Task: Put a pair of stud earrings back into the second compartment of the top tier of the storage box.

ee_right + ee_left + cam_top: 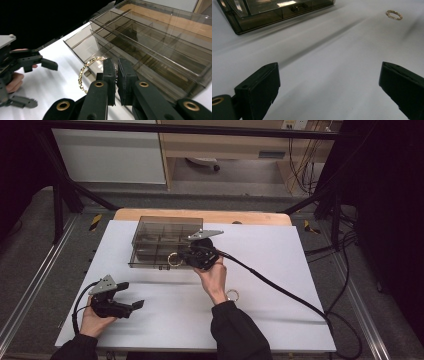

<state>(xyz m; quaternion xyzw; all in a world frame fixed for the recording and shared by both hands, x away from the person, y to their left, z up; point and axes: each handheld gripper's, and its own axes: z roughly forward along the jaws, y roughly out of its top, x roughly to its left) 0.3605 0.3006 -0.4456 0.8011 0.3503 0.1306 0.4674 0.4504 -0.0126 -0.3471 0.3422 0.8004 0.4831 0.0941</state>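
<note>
My right gripper [184,257] [117,65] is shut on a gold chain bracelet [175,260] [83,72], which loops out to the left of the pads. It hovers at the front edge of a smoky clear compartment box [160,242] [155,42] with its lid raised. A second gold bracelet [232,295] [394,14] lies flat on the white sheet beside the right forearm. My left gripper [132,295] [329,75] rests at the near left of the table, open, nothing between its jaws.
A white sheet [280,270] covers the wooden table [200,215]. The right gripper's black cable [280,290] trails across the sheet to the right. Dark frame bars and cables stand around the table's edges.
</note>
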